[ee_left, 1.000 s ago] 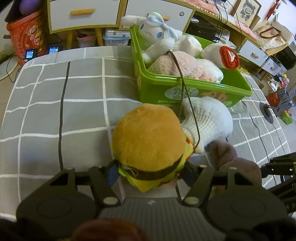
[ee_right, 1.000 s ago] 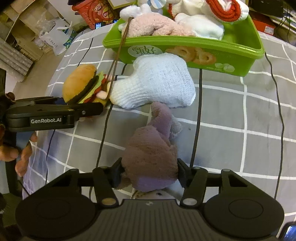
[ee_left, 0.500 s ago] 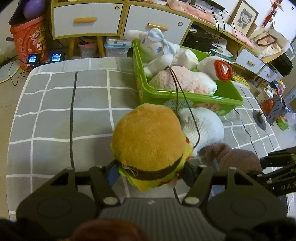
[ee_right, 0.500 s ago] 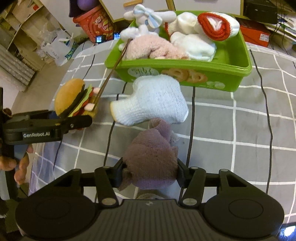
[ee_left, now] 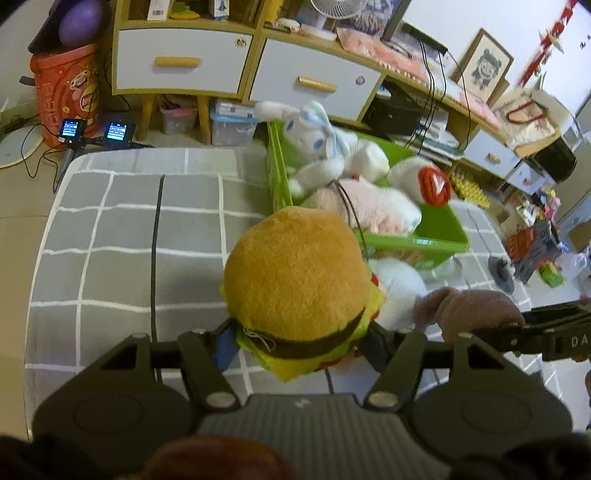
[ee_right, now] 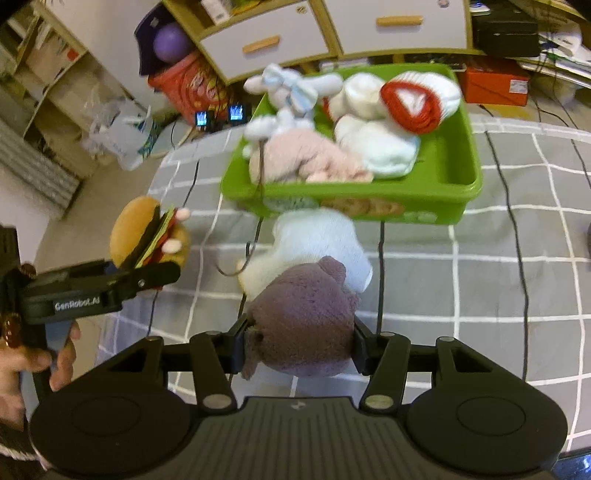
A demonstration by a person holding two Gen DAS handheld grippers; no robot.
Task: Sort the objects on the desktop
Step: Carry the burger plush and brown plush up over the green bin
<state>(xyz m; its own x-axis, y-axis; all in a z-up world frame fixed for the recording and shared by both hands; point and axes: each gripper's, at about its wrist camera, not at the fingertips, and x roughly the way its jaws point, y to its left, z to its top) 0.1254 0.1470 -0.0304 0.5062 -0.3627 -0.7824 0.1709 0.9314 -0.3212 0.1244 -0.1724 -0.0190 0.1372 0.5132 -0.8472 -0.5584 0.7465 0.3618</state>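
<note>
The burger plush [ee_left: 295, 284] sat clamped between the left gripper's [ee_left: 299, 341] fingers, lifted clear of the grey checked cover [ee_left: 110, 229]. The mauve plush [ee_right: 301, 317] was pinched between the right gripper's [ee_right: 299, 345] fingers, likewise off the cover. Just beyond the right fingers lay a white knitted piece [ee_right: 314, 236], and past it the green bin [ee_right: 436, 192] holding a white bunny toy [ee_right: 288, 88] and other soft things.

Wooden cabinet [ee_left: 184, 62] with white drawers, beyond the far edge of the grey checked cover [ee_left: 110, 229]. Red snack tub [ee_left: 66, 92], purple ball [ee_left: 75, 18] above; framed picture [ee_left: 484, 66].
</note>
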